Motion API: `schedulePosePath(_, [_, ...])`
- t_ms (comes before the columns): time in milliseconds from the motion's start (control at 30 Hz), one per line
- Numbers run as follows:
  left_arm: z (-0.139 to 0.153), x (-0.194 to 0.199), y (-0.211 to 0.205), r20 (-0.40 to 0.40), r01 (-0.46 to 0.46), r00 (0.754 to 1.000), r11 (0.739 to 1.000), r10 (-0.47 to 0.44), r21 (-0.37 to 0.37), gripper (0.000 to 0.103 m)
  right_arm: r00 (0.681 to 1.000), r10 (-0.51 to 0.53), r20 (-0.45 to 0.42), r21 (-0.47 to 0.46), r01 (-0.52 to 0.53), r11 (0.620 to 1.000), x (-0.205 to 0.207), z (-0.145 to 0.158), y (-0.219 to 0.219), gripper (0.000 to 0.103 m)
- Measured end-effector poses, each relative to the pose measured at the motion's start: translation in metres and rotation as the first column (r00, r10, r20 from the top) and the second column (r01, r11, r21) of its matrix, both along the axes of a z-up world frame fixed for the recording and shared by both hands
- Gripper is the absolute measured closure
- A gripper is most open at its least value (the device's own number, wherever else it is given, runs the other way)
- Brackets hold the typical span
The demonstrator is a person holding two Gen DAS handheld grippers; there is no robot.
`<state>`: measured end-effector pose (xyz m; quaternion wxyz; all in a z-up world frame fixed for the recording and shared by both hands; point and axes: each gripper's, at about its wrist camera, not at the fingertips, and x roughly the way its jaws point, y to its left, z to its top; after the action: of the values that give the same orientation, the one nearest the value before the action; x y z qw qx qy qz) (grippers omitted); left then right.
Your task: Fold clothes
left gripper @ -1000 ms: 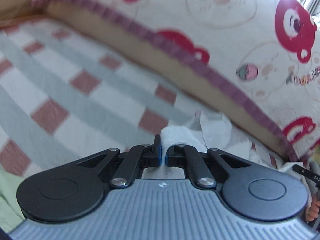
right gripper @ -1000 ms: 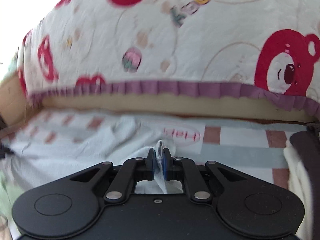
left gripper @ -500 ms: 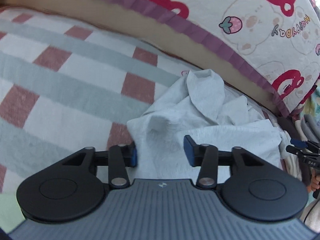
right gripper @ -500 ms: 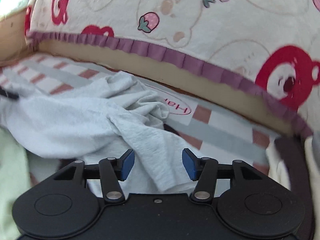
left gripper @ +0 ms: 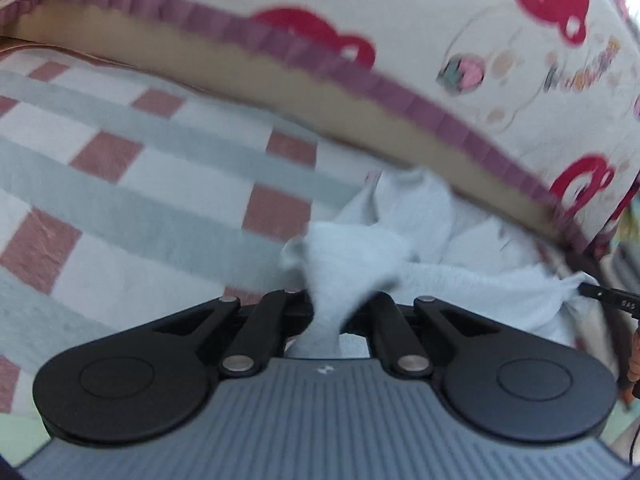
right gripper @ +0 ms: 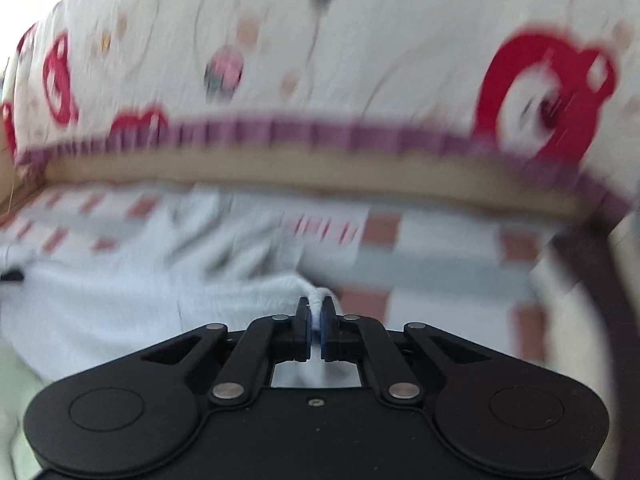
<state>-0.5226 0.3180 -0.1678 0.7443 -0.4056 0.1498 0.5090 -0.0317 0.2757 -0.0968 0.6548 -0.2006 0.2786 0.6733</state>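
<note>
My left gripper (left gripper: 328, 312) clenched on a bunched fold of the pale blue garment (left gripper: 420, 216), my right gripper (right gripper: 316, 332) pinching its other edge, cloth rumpled on the checked blanket (left gripper: 120, 184), beside the bear-print cushion (left gripper: 460, 12)

Two close wrist views — same garment (left gripper: 420, 240)

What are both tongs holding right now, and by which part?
Both hold the pale blue-white cotton garment. The left tongs are shut on a bunched fold at its near edge; the right tongs are shut on a pinched bit of its edge.
</note>
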Motion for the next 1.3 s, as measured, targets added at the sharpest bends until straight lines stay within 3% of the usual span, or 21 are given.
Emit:
schedulePosePath(67, [0.031, -0.001, 0.0, 0.06, -0.017, 0.998, 1.0, 0.016, 0.012, 0.101, 0.999, -0.012, 0.03, 0.039, 0.011, 0.999, 0.007, 0.047, -0.005, 0.099])
schedulePosePath(200, [0.126, 0.014, -0.015, -0.014, 0.026, 1.0, 0.978, -0.024, 0.206, 0.101, 0.994, -0.011, 0.109, 0.124, -0.003, 0.992, 0.006, 0.162, -0.024, 0.099])
schedulePosePath(300, [0.191, 0.009, -0.031, 0.034, 0.009, 0.999, 0.948, -0.021, 0.319, 0.101, 0.998, -0.011, 0.062, 0.245, -0.005, 0.97, 0.0, 0.249, -0.055, 0.099])
schedulePosePath(400, [0.256, 0.001, -0.056, 0.055, -0.024, 0.999, 0.896, 0.0, 0.443, 0.101, 0.995, -0.01, 0.097, 0.348, -0.025, 0.937, -0.02, 0.319, -0.098, 0.099])
schedulePosePath(500, [0.315, -0.013, -0.087, 0.083, -0.051, 0.997, 0.829, 0.006, 0.556, 0.101, 0.994, -0.012, 0.113, 0.424, -0.037, 0.905, -0.037, 0.37, -0.136, 0.099])
schedulePosePath(667, [0.391, -0.032, -0.135, 0.059, -0.05, 0.998, 0.709, 0.012, 0.704, 0.101, 0.986, -0.024, 0.167, 0.523, -0.068, 0.85, -0.066, 0.419, -0.188, 0.099])
schedulePosePath(700, [0.4, -0.036, -0.142, 0.048, -0.043, 0.999, 0.694, 0.012, 0.719, 0.101, 0.985, -0.024, 0.17, 0.536, -0.073, 0.841, -0.069, 0.42, -0.195, 0.099])
schedulePosePath(767, [0.409, -0.042, -0.15, 0.021, -0.025, 1.0, 0.689, 0.014, 0.724, 0.101, 0.984, -0.02, 0.175, 0.561, -0.083, 0.824, -0.074, 0.42, -0.207, 0.099])
schedulePosePath(867, [0.398, -0.047, -0.145, -0.029, 0.018, 1.0, 0.715, 0.002, 0.699, 0.101, 0.989, 0.017, 0.148, 0.532, -0.094, 0.841, -0.076, 0.39, -0.207, 0.099])
schedulePosePath(1033, [0.297, -0.044, -0.07, -0.02, 0.026, 1.0, 0.863, -0.019, 0.504, 0.1, 0.991, 0.036, 0.127, 0.371, -0.081, 0.925, -0.068, 0.303, -0.146, 0.099])
schedulePosePath(1100, [0.254, -0.045, -0.048, -0.018, 0.005, 1.0, 0.898, 0.003, 0.441, 0.1, 0.993, 0.039, 0.116, 0.302, -0.072, 0.95, -0.066, 0.266, -0.105, 0.099])
schedulePosePath(1200, [0.198, -0.044, -0.006, -0.041, -0.079, 0.994, 0.919, 0.103, 0.386, 0.1, 0.994, 0.027, 0.105, 0.218, -0.049, 0.975, -0.069, 0.216, -0.028, 0.1])
schedulePosePath(1300, [0.159, -0.039, 0.054, -0.05, -0.21, 0.968, 0.905, 0.245, 0.371, 0.093, 0.988, -0.035, 0.148, 0.202, 0.005, 0.979, -0.084, 0.173, 0.056, 0.1])
